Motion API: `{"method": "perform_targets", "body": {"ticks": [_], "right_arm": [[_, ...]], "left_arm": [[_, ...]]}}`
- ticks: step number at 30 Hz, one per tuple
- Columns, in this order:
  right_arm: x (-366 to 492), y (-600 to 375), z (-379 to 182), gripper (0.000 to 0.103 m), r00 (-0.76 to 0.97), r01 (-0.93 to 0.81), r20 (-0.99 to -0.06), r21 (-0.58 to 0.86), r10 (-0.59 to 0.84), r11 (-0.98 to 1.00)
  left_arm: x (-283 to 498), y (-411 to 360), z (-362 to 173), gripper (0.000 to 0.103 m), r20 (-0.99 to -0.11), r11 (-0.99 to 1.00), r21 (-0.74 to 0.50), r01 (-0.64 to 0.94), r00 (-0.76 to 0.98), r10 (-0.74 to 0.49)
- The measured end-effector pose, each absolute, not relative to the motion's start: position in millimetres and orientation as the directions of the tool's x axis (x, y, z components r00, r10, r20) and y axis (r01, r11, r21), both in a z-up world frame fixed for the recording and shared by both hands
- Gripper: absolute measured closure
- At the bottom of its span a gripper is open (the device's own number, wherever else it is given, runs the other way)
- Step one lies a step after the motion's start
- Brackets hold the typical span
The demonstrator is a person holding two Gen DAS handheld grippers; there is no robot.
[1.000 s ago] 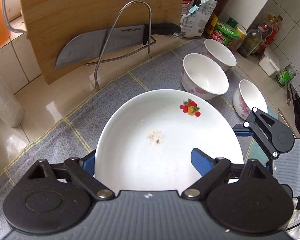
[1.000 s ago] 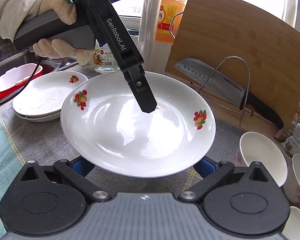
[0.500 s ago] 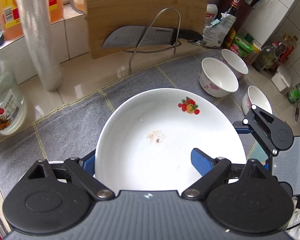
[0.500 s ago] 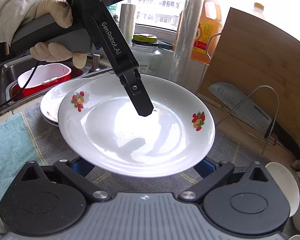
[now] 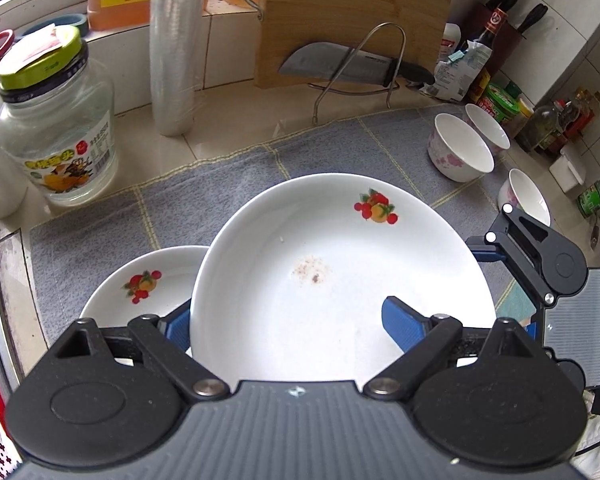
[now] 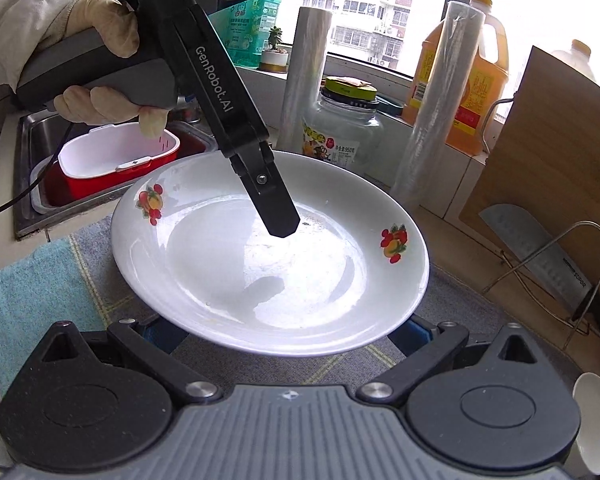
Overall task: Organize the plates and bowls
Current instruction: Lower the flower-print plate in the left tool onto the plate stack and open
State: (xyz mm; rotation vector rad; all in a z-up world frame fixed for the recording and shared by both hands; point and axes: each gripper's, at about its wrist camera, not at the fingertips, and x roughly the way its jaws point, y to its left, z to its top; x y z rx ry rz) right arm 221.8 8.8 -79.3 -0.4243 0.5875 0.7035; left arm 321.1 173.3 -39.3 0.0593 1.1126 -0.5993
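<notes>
A large white plate (image 5: pixel 320 264) with fruit decals and a brown smudge is off the grey mat. My left gripper (image 5: pixel 290 316) is shut on its rim, one blue pad inside the dish and the other outside its left edge. From the right wrist view, a left gripper finger (image 6: pixel 280 216) lies on the plate (image 6: pixel 268 272). My right gripper (image 6: pixel 286 330) is open, its fingers spread beneath the plate's near rim. A second fruit-decal plate (image 5: pixel 140 284) lies on the mat under the held plate's left edge. Three white bowls (image 5: pixel 460 152) stand at the right.
A gloved hand (image 6: pixel 100 40) holds the left gripper. A sink (image 6: pixel 32 184) with a red-and-white container (image 6: pixel 116 160) is at the left. A glass jar (image 5: pixel 56 128), film rolls (image 5: pixel 176 48), a cutting board (image 5: pixel 352 8) and a knife on a wire rack (image 5: pixel 340 66) line the back.
Both grippers carried the plate leftward along the counter, toward the sink. The second plate has come into the left wrist view, and the bowls have slid off to the right.
</notes>
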Motion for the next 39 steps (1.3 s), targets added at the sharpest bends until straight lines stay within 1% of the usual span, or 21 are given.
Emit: {"method": "perform_targets", "body": {"ticks": [6, 17, 39], "right_arm": [[221.2, 32.0, -80.8, 0.0, 0.609, -0.71, -0.642, -0.18, 0.466, 0.68], [228.1, 59.2, -88.7, 0.0, 0.584, -0.713, -0.676, -0.164, 0.448, 0.682], [230.9, 68.8, -96.1, 0.0, 0.573, -0.712, -0.723, -0.207, 0.385, 0.67]], "left_arm": [[319.5, 195.9, -44.6, 0.011, -0.85, 0.843, -0.262, 0.47, 0.302, -0.432], [321.3, 222.9, -59.7, 0.011, -0.848, 0.84, -0.289, 0.459, 0.285, -0.447], [327.4, 227.4, -84.1, 0.011, -0.851, 0.821, -0.323, 0.47, 0.235, -0.469]]}}
